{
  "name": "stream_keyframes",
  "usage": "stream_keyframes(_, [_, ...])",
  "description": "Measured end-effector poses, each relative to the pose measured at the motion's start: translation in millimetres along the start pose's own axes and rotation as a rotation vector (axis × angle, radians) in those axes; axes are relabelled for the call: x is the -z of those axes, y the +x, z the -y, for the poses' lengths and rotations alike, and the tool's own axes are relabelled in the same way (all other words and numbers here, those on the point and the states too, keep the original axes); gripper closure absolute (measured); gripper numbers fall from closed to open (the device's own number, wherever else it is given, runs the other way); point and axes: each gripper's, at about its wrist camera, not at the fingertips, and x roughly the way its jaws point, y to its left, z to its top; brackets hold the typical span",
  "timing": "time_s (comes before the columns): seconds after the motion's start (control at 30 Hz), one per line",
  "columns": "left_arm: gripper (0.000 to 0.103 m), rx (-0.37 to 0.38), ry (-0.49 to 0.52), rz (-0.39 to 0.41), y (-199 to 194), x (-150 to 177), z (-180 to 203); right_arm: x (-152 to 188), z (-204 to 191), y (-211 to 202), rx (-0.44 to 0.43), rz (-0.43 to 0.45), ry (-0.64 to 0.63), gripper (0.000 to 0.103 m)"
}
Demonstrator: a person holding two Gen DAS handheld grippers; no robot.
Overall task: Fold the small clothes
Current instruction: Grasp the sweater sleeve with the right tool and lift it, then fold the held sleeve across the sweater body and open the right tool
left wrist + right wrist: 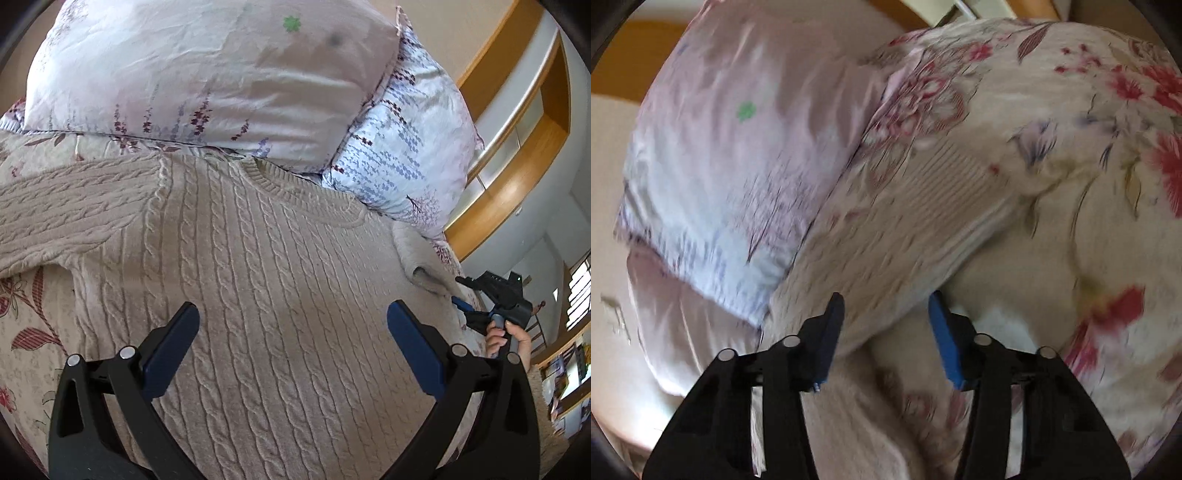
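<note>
A beige cable-knit sweater [266, 280] lies flat on the bed, neckline toward the pillows, one sleeve stretched out to the left. My left gripper [293, 317] hovers open above the sweater's body, holding nothing. My right gripper [480, 295] shows at the far right of the left wrist view, by the sweater's right edge. In the blurred right wrist view the right gripper [886, 310] is open, its jaws apart over a beige knit part of the sweater [886, 251]; nothing is between them.
Two floral pillows [207, 74] lie at the head of the bed, beyond the neckline. A floral bedsheet [29, 332] lies under the sweater. A floral quilt [1089, 147] is bunched at the right. Wooden shelving [517, 122] stands beyond the bed.
</note>
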Motion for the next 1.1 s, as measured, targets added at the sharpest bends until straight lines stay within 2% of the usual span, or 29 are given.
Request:
stream_keyframes(0.07, [0.002, -0.005, -0.011, 0.006, -2, -2, -3, -5, -5, 2, 0.045, 0.04, -0.013, 0.06])
stream_keyframes(0.1, [0.002, -0.009, -0.016, 0.01, -4, -3, -5, -5, -6, 3, 0.068, 0.056, -0.023, 0.067])
stream_keyframes(0.13, [0.002, -0.009, -0.021, 0.013, -5, -5, -7, -8, -8, 3, 0.093, 0.071, -0.037, 0.08])
stream_keyframes(0.2, [0.002, -0.012, -0.034, 0.018, -8, -7, -12, -13, -16, 2, 0.181, 0.123, -0.125, 0.091])
stream_keyframes(0.27, [0.002, -0.017, -0.043, 0.024, -9, -8, -15, -11, -37, -6, 0.238, 0.191, -0.261, 0.093])
stream_keyframes(0.3, [0.002, -0.019, -0.049, 0.031, -10, -10, -17, -3, -60, -13, 0.229, 0.236, -0.361, 0.094])
stream_keyframes(0.37, [0.003, -0.02, -0.061, 0.044, -12, -13, -21, 9, -89, -24, 0.169, 0.266, -0.465, 0.094])
stream_keyframes(0.43, [0.006, -0.01, -0.081, 0.056, -13, -17, -24, 35, -141, -30, 0.043, 0.272, -0.605, 0.094])
stream_keyframes(0.5, [0.007, 0.021, -0.107, 0.064, -13, -20, -26, 70, -186, -28, -0.09, 0.221, -0.728, 0.094])
stream_keyframes(0.53, [0.007, 0.042, -0.123, 0.068, -14, -22, -27, 83, -199, -25, -0.128, 0.196, -0.767, 0.094])
stream_keyframes(0.57, [0.007, 0.069, -0.14, 0.074, -15, -23, -28, 108, -222, -17, -0.192, 0.138, -0.839, 0.094])
stream_keyframes(0.67, [0.007, 0.126, -0.18, 0.079, -16, -25, -28, 168, -263, 14, -0.277, -0.024, -0.98, 0.094])
stream_keyframes(0.7, [0.007, 0.136, -0.189, 0.081, -16, -25, -29, 193, -275, 36, -0.298, -0.143, -1.021, 0.093])
stream_keyframes(0.77, [0.007, 0.145, -0.203, 0.078, -15, -26, -29, 216, -281, 58, -0.302, -0.283, -1.029, 0.081])
stream_keyframes(0.8, [0.007, 0.144, -0.206, 0.075, -14, -27, -30, 223, -278, 64, -0.298, -0.338, -1.014, 0.066])
stream_keyframes(0.83, [0.008, 0.143, -0.206, 0.07, -13, -27, -30, 223, -272, 63, -0.303, -0.351, -0.989, 0.05])
stream_keyframes(0.9, [0.01, 0.139, -0.205, 0.061, -10, -29, -31, 204, -255, 51, -0.316, -0.315, -0.895, 0.036])
stream_keyframes(0.97, [0.012, 0.138, -0.214, 0.045, -3, -32, -32, 178, -232, 36, -0.321, -0.292, -0.78, 0.036])
stream_keyframes(1.03, [0.019, 0.144, -0.248, 0.016, 9, -35, -35, 140, -199, 25, -0.282, -0.255, -0.614, 0.038])
stream_keyframes(1.07, [0.021, 0.147, -0.263, 0.004, 14, -36, -36, 125, -184, 20, -0.255, -0.236, -0.539, 0.04])
stream_keyframes(1.1, [0.025, 0.152, -0.286, -0.015, 21, -37, -38, 111, -159, 12, -0.221, -0.221, -0.444, 0.047])
